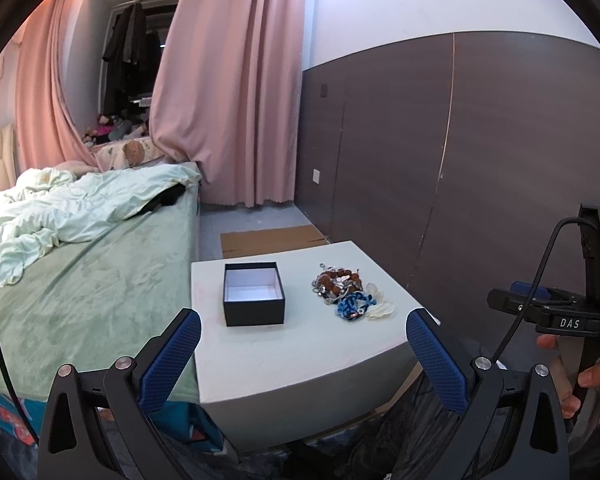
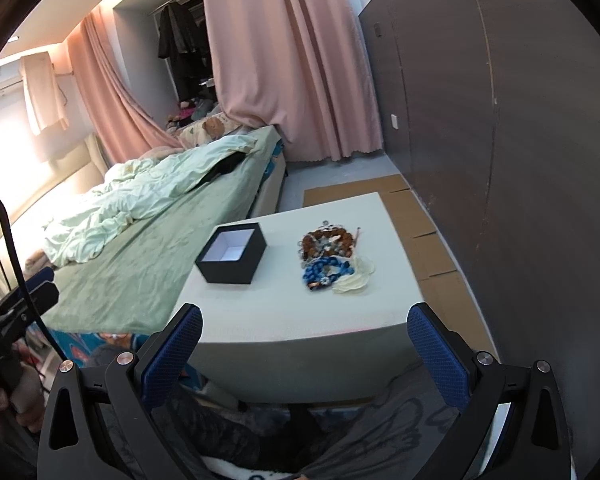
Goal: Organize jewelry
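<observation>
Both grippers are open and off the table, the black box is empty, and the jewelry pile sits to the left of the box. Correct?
Not quite: the jewelry pile lies to the right of the black box, as both wrist views show. The rest holds: left gripper and right gripper are open, box empty.

Left tongs point(image 1: 303, 330) spread wide; black box point(image 1: 254, 299) beside jewelry pile point(image 1: 348, 295) on white table point(image 1: 300, 344).
</observation>
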Demonstrator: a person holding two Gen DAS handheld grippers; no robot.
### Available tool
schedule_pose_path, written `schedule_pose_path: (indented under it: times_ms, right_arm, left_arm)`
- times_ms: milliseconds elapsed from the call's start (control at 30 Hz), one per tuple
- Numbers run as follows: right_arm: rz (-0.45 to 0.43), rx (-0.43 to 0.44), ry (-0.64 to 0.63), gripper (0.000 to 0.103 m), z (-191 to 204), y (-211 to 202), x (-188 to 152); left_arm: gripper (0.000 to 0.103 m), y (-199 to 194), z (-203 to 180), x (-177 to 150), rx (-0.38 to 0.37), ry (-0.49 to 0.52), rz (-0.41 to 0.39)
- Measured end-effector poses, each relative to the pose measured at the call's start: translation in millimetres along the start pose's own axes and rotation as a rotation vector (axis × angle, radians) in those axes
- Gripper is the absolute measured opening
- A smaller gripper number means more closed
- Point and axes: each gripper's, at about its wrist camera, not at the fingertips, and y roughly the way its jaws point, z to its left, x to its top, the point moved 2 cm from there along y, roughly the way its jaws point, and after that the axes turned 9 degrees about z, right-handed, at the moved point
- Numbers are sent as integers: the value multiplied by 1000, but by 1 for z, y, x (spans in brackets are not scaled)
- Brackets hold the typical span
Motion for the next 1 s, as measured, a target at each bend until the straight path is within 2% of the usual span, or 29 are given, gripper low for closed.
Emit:
schedule_pose_path:
  times_ms: [267,400,500,633,700,1000]
  right_arm:
    - [30,-9,35,101,-28,26,4]
    - [62,-11,59,87,-41,42,5]
    - [79,-14,80,86,-52,54,7]
    - [103,-12,104,73,-64,68,10]
    - [120,-9,117,71,-70,77,11]
    - [168,-4,163,70,-88,108,13]
  left_arm:
    - [101,44,-4,8,-59,12,58]
    - [94,72,-9,12,-99,17,106]
    - [90,96,-14,16,-132,14,142]
    - [85,126,-21,18,-167,18,191]
    - [85,139,-24,19,-180,19,215]
    - [77,206,-38,23,-220,23,331]
